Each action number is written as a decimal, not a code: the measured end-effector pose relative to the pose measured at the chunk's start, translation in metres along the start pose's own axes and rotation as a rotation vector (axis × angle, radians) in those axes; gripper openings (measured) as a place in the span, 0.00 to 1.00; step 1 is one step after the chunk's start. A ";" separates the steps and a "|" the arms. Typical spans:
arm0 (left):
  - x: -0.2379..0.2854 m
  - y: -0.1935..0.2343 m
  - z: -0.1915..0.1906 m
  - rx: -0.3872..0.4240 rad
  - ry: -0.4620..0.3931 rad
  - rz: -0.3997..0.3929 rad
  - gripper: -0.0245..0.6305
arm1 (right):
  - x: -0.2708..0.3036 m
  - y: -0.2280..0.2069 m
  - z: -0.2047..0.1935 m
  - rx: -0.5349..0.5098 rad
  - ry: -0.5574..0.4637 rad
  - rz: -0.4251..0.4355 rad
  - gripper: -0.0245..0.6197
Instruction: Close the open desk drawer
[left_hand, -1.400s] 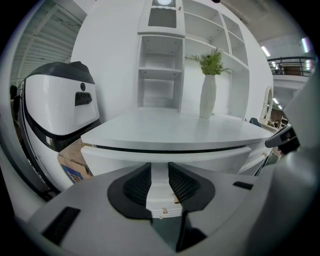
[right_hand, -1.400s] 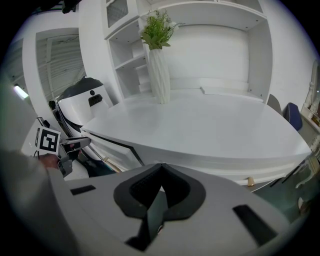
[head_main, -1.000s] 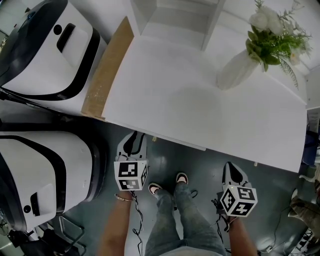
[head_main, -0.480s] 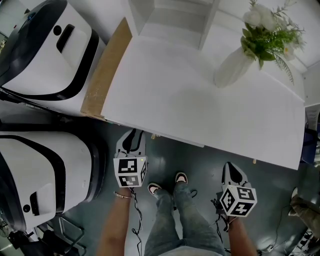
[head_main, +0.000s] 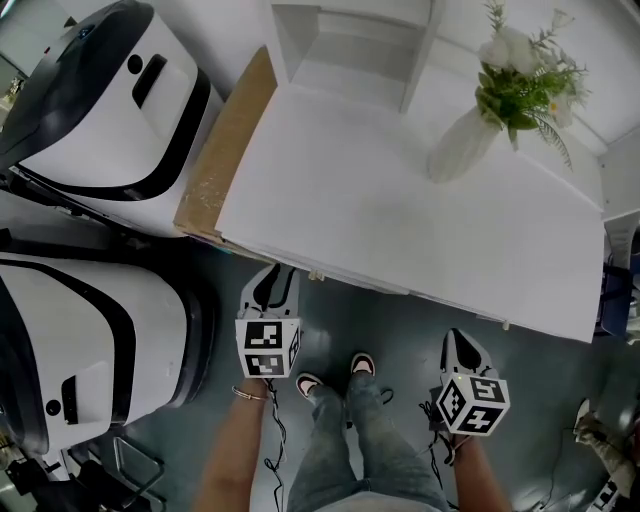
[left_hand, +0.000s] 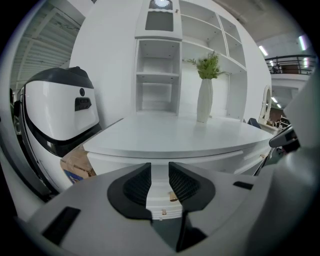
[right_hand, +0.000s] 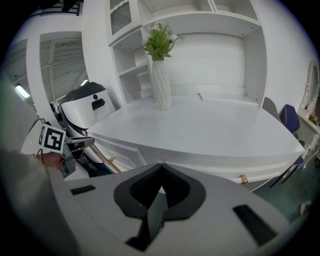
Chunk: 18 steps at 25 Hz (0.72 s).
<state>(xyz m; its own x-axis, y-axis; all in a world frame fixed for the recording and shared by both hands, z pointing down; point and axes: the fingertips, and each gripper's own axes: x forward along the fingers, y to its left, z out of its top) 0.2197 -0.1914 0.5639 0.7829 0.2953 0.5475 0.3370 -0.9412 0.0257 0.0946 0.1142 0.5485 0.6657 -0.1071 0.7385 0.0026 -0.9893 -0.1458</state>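
Observation:
A white desk (head_main: 400, 210) fills the head view, with a white vase of flowers (head_main: 465, 145) at its back right. Below the desktop's front edge the white drawer front (left_hand: 159, 200) shows in the left gripper view, with a small wooden knob (left_hand: 172, 196) on it. My left gripper (head_main: 272, 288) hangs just before the desk's left front corner; its jaws stand open (left_hand: 160, 176), framing the drawer front without touching it. My right gripper (head_main: 462, 345) is lower right, short of the desk edge, its jaws together and empty (right_hand: 161, 172). How far the drawer stands out I cannot tell.
Two big white-and-black machines (head_main: 110, 100) (head_main: 90, 340) stand at the left. A brown cardboard sheet (head_main: 225, 150) leans along the desk's left side. A white shelf unit (head_main: 350, 50) rises at the back. The person's legs and shoes (head_main: 345, 400) are between the grippers.
The head view has shifted slightly, so the desk sits a little further right. Both grippers stay in place before the desk front, jaws unchanged.

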 end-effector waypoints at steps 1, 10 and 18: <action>-0.005 -0.001 0.003 0.000 -0.010 0.000 0.22 | 0.000 0.002 0.004 -0.003 -0.010 0.003 0.05; -0.087 0.010 0.063 -0.042 -0.160 0.029 0.20 | -0.033 0.043 0.061 -0.040 -0.162 0.051 0.05; -0.179 0.021 0.132 -0.121 -0.265 0.093 0.09 | -0.103 0.078 0.131 -0.065 -0.381 0.069 0.05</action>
<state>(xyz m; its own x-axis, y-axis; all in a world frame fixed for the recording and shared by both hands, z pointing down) 0.1561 -0.2426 0.3561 0.9220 0.2246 0.3153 0.2052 -0.9742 0.0938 0.1240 0.0613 0.3747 0.8920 -0.1413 0.4293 -0.0909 -0.9866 -0.1358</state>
